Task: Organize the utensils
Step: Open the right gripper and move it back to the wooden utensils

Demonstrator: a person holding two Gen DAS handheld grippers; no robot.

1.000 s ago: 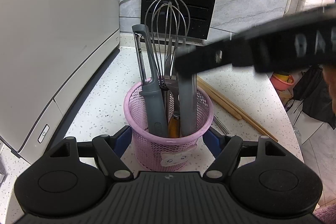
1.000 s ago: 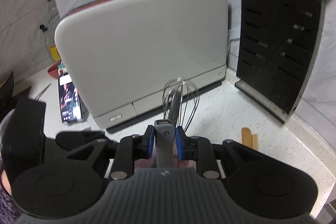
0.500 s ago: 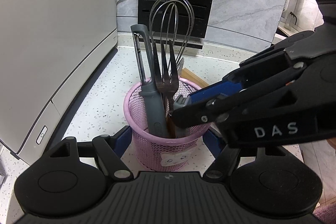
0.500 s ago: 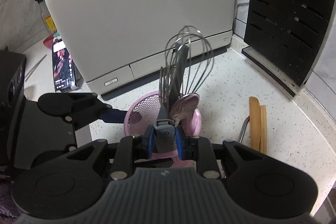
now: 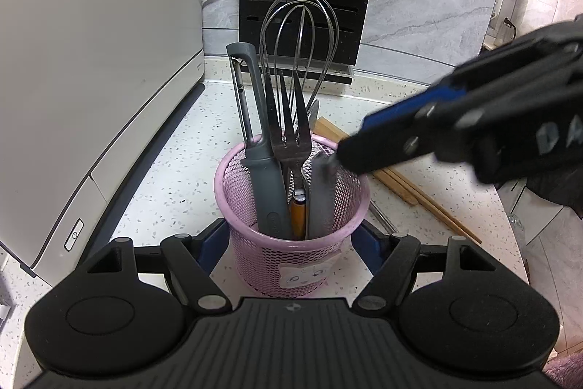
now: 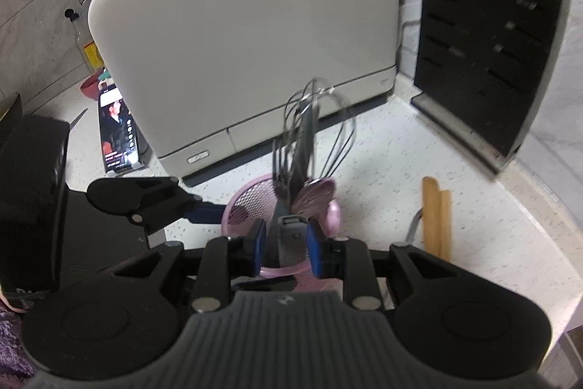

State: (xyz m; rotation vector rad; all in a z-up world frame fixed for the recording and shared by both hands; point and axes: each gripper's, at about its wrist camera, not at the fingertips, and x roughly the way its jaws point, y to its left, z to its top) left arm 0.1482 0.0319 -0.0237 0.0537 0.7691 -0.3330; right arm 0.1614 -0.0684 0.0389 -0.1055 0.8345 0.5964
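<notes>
- Now your right gripper (image 6: 284,248) has just been opening: its jaws stand spread, the grey handle (image 6: 291,236) between them, pads clear of it.
- That handle stands in the pink mesh cup (image 5: 291,243), which your left gripper (image 5: 291,243) clamps on both sides.
- Likely stiff, light and smooth; regrip near its top end.
- Wooden chopsticks (image 6: 435,217) lie beyond your right jaw.
</notes>
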